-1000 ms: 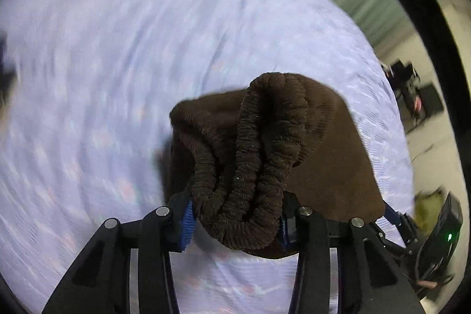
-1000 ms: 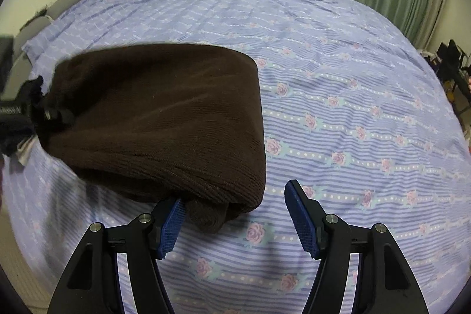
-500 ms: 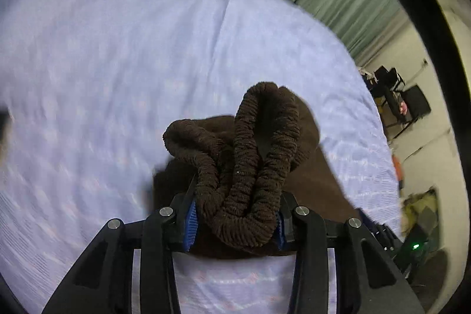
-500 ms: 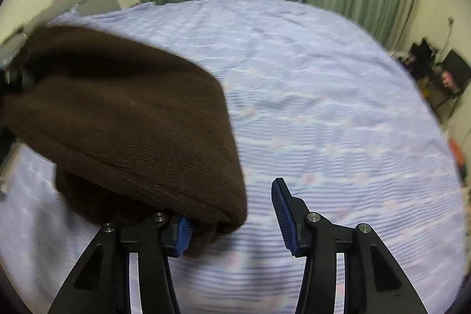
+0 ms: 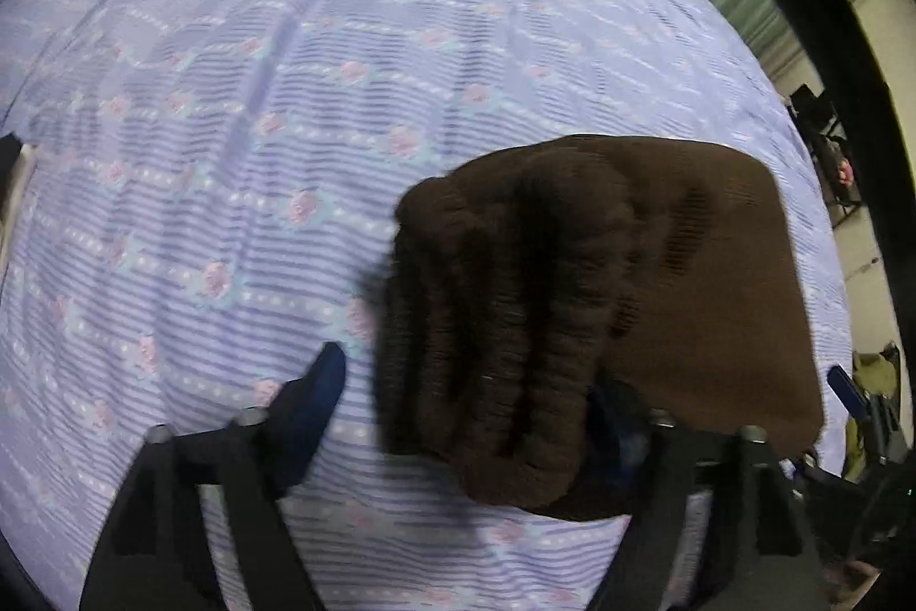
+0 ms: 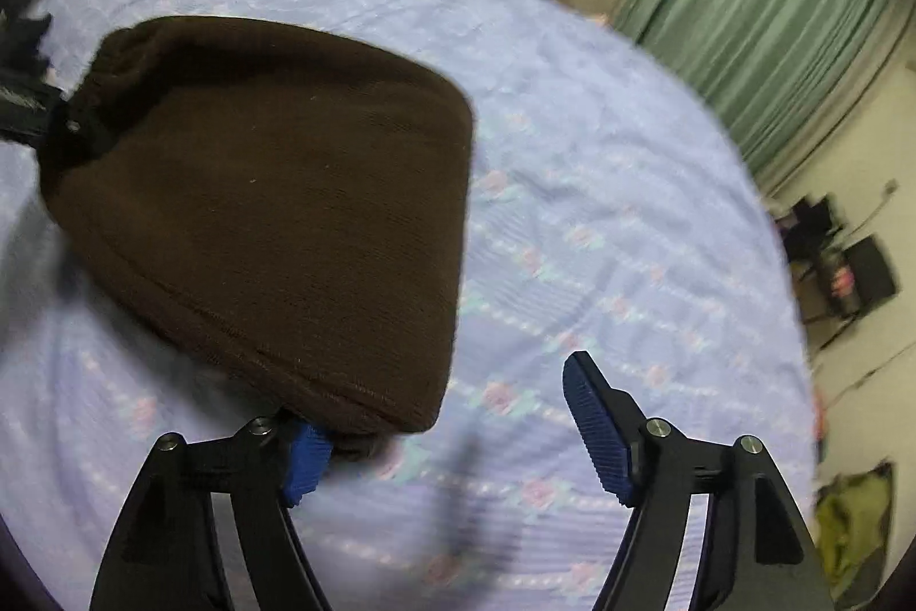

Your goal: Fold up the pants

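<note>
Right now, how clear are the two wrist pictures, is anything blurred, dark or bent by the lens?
Left wrist view: motion blur smears the pants waistband and the left gripper; the sheet print stays readable; black lens rim at right. Right wrist view: sharper on the right gripper, soft on the sheet; a blurred shadow streak below the pants; fisheye bulges the bed and bends the curtains.
</note>
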Available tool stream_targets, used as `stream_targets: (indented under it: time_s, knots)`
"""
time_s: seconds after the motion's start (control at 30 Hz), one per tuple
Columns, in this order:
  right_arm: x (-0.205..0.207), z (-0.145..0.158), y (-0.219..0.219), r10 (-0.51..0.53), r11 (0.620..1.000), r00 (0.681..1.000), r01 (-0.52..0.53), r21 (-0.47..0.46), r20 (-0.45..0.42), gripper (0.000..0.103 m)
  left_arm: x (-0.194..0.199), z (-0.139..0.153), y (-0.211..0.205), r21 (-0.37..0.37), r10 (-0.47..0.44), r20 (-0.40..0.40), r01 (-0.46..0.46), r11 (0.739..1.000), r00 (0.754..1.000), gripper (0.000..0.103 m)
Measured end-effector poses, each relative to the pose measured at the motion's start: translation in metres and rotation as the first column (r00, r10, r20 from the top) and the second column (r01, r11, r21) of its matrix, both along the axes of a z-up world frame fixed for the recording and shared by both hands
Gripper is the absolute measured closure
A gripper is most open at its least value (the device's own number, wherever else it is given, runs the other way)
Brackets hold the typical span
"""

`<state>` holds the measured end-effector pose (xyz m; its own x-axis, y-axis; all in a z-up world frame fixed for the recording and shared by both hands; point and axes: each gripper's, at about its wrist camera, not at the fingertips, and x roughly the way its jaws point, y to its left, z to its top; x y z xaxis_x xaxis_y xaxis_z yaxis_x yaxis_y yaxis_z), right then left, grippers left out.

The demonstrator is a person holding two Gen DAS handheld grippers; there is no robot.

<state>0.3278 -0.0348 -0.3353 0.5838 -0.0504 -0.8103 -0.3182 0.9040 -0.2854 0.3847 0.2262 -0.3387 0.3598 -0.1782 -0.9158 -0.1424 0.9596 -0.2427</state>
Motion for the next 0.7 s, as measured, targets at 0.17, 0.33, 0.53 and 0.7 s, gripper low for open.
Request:
stream_targets:
  time_s: [0.17, 0.33, 0.53, 0.7]
  knots:
    - [-0.018, 0.031, 0.001, 0.036, 0.994, 0.993, -0.024, 0.108, -0.112, 0.030, -0.003, 0.014, -0.008, 0.100, -0.054, 0.013, 0.052, 0.994, 0.998, 0.010]
    - [-0.018, 0.071, -0.018, -0.048, 0.978, 0.999, 0.048, 0.203, -0.005, 0.030, -0.010, 0.055, -0.030, 0.177, -0.166, 0.081, 0.149, 0.973, 0.983, 0.011]
    - [0.025, 0.075, -0.046, -0.187, 0.917, 0.982, 0.166, 0.362, 0.023, 0.030, -0.008, 0.088, -0.013, 0.126, -0.104, 0.186, 0.082, 0.989, 0.977, 0.001]
    - [0.056, 0.041, -0.057, -0.215, 0.862, 0.976, 0.210, 0.461, -0.043, 0.030, 0.011, 0.068, -0.014, -0.003, -0.011, 0.176, 0.012, 1.000, 0.984, 0.002]
